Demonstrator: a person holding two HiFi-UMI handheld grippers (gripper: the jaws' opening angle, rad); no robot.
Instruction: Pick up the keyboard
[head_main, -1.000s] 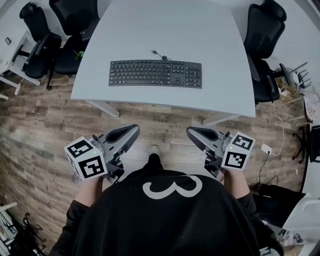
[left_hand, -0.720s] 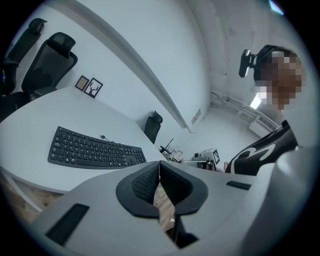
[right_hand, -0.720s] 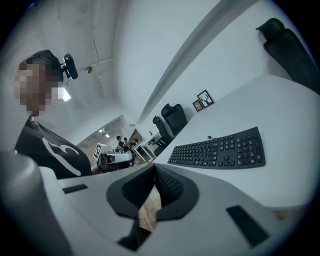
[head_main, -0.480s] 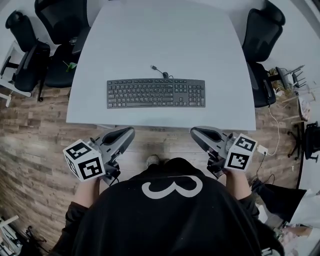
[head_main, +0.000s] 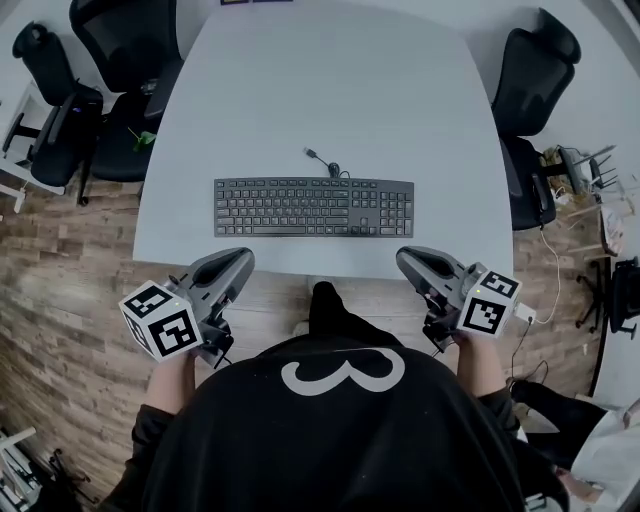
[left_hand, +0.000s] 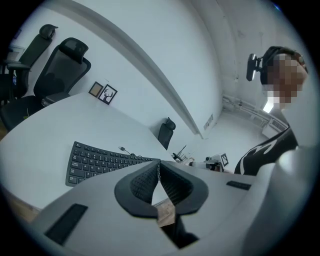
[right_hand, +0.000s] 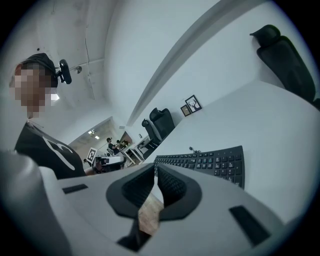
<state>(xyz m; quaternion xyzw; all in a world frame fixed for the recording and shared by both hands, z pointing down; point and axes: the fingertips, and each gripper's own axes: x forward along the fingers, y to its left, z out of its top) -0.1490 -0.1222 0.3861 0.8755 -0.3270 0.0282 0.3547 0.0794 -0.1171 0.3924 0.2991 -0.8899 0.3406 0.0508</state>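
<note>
A black keyboard (head_main: 313, 207) lies flat on the white table (head_main: 330, 90), near its front edge, its cable curling off behind it. My left gripper (head_main: 240, 262) hangs just short of the table's front edge, below the keyboard's left end, jaws shut and empty. My right gripper (head_main: 408, 260) is level with it below the keyboard's right end, also shut on nothing. In the left gripper view the keyboard (left_hand: 102, 162) shows beyond the closed tips (left_hand: 159, 162). In the right gripper view the keyboard (right_hand: 207, 163) lies past the closed tips (right_hand: 154, 166).
Black office chairs stand at the table's left (head_main: 110, 70) and right (head_main: 530, 90). Wood flooring (head_main: 70, 270) runs under me. Cables and a power strip (head_main: 560, 230) lie on the floor at the right. Two small framed pictures (left_hand: 103, 92) lean at the table's far end.
Both grippers have come forward from over the floor to the table's front edge, staying shut. The keyboard now sits closer in the head view.
</note>
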